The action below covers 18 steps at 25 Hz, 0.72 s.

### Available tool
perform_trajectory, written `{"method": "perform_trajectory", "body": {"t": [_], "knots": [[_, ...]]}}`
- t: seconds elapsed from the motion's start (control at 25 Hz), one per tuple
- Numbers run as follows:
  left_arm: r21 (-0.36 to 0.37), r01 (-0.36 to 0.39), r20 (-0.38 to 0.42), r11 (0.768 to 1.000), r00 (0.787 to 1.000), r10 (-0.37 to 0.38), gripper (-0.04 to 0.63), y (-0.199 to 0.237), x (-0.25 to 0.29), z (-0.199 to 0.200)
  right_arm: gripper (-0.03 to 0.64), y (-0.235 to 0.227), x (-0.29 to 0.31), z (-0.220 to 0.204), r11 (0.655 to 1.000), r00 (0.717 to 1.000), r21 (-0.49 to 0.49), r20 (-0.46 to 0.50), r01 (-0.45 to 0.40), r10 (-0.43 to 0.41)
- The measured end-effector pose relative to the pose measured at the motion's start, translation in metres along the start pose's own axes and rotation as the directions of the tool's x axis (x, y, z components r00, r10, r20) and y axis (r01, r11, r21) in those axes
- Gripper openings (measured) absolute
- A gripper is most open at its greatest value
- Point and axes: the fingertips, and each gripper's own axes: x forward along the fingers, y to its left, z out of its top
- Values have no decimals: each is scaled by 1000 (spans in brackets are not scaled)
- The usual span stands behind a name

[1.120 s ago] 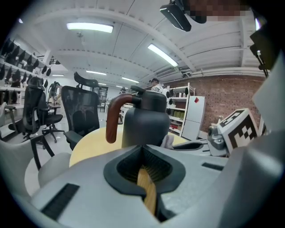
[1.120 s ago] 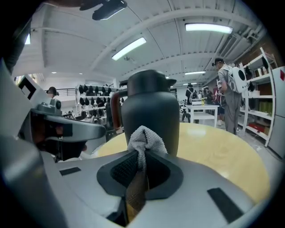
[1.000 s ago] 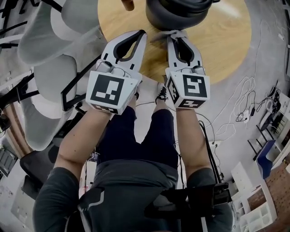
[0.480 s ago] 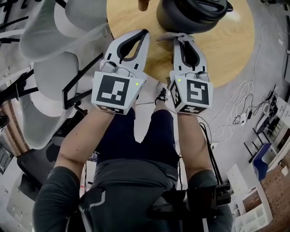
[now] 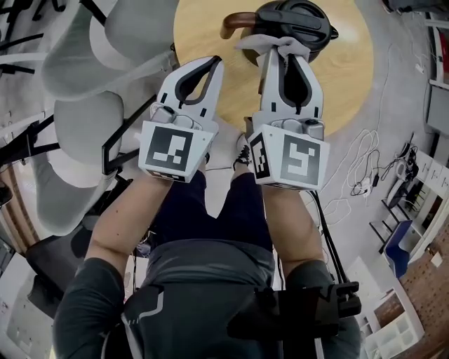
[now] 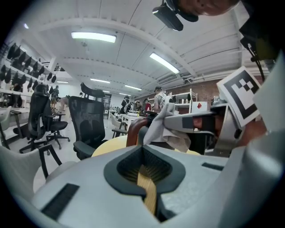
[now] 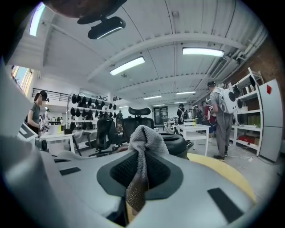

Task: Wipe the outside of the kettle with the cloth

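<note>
A round wooden table point(image 5: 351, 77) stands on a grey floor point(image 5: 407, 126) strewn with loose cables point(image 5: 366, 174), with pale chairs point(image 5: 84, 126) beside it. Black office chairs point(image 6: 84, 127) and white desks point(image 7: 196, 128) fill the long room under strip lights point(image 6: 93, 37). White shelving point(image 7: 251, 111) lines a brick wall point(image 6: 202, 90).

Head view looks steeply down onto the tabletop point(image 5: 358, 77); 2 gripper views look level across it; all share the kettle point(image 5: 298, 21).
</note>
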Motion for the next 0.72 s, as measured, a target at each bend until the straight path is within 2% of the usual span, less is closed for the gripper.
{"method": "perform_trajectory", "body": {"t": [0.24,0.4,0.56,0.72], "knots": [[-11,13,-26,1000,1000,-13,9,3,-1,-14,55,13,3,-35,1000,999,-16,-51,-6,5],[-18,13,-55,1000,998,-14,9,6,1,-33,55,15,8,-86,1000,989,-3,-145,-10,10],[-43,4,-98,999,995,-8,9,9,0,-52,55,12,17,-129,999,979,-30,-204,-24,17],[-40,5,-101,999,995,-9,9,10,-2,-58,55,8,24,-163,1000,960,-24,-279,-15,8]]}}
